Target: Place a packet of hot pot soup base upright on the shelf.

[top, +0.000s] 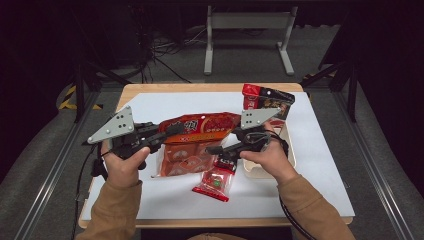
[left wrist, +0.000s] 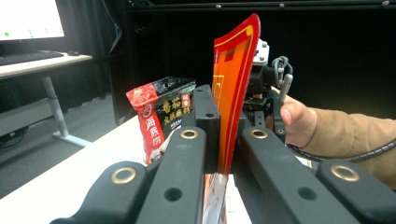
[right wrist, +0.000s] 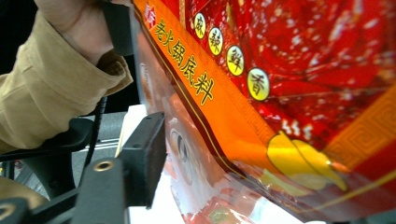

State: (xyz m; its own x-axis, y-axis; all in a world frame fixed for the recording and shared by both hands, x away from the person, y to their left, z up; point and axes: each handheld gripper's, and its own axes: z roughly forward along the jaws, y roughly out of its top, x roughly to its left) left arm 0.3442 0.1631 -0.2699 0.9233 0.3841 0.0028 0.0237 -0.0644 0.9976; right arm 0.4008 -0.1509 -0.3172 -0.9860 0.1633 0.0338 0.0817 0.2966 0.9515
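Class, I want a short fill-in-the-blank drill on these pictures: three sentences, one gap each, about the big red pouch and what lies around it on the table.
1. The left gripper is shut on the edge of the big red ______.
2. A small red packet lies on the white sheet just in front of the ______ gripper.
3. The red-and-black bag stands at the ______ edge of the table, away from the person.

Missing words: pouch; right; far
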